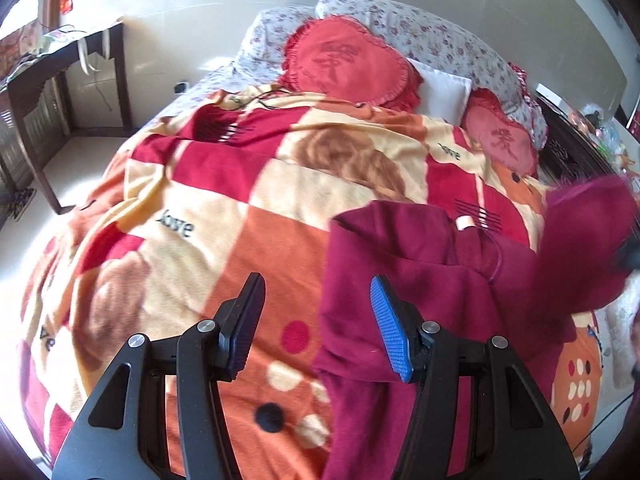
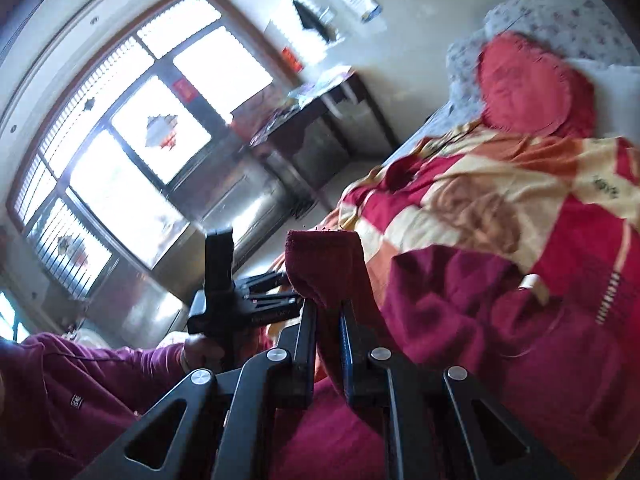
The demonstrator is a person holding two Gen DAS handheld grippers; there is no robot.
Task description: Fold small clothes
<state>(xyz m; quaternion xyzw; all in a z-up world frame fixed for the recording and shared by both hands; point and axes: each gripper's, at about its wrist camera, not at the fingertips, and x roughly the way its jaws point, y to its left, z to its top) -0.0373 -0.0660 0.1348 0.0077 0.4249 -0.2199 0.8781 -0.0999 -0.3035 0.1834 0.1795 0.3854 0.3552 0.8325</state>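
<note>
**One sleeve pinched, the other gripper held open over the bed**

We see a dark red garment (image 1: 404, 264) lying on the checked blanket (image 1: 224, 200) that covers the bed, towards the right side of the left wrist view. Its body is spread flat on the blanket, with a small pale label (image 1: 465, 223) showing near the collar. One sleeve (image 1: 580, 236) rises off the blanket at the far right, blurred in that view.

Our left gripper (image 1: 318, 320) hangs just above the garment's near edge with its jaws spread wide. One blue ribbed pad (image 1: 390, 332) sits over the red cloth, the other finger over bare blanket, and nothing lies between them.

Our right gripper (image 2: 328, 340) has its jaws pressed together on the sleeve cuff (image 2: 324, 264), which stands up above the fingertips in a ribbed fold. The rest of the garment (image 2: 460, 320) trails from the cuff down to the blanket (image 2: 500, 200).

In the right wrist view we also see the left gripper's black body (image 2: 224, 292), gripped by a hand (image 2: 200, 354) in a purple sleeve (image 2: 80, 392).

Behind the garment, two red heart-shaped cushions (image 1: 348, 60) lean against flowered pillows (image 1: 440, 36) at the head of the bed. A dark wooden desk (image 1: 60, 80) stands by the wall, and a bright window (image 2: 132, 132) fills the far side.
</note>
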